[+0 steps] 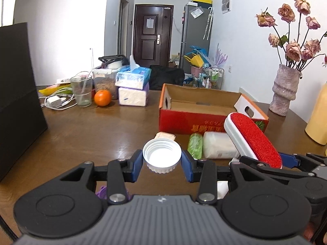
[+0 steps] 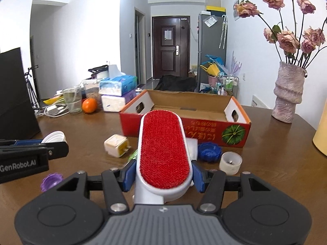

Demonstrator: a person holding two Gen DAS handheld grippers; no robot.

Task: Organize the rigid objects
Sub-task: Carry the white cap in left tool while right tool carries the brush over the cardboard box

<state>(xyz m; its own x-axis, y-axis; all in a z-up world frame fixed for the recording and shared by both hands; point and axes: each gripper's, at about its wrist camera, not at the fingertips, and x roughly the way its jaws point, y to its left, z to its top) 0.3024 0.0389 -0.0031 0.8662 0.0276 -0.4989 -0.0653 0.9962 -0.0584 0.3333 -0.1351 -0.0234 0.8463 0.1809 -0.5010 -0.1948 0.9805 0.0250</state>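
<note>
— Ahead of both grippers, what's in the red cardboard box [image 2: 185, 120]?
— Nothing visible; it sits open on the brown tabletop [image 1: 92, 134].
— And the grips?
— The left gripper [image 1: 161, 162] pinches a white cap [image 1: 161, 156]; the right gripper [image 2: 163, 175] clamps a red lint brush [image 2: 163, 149].
— Only the right view shows a blue lid [image 2: 209, 151] beside it.
</note>
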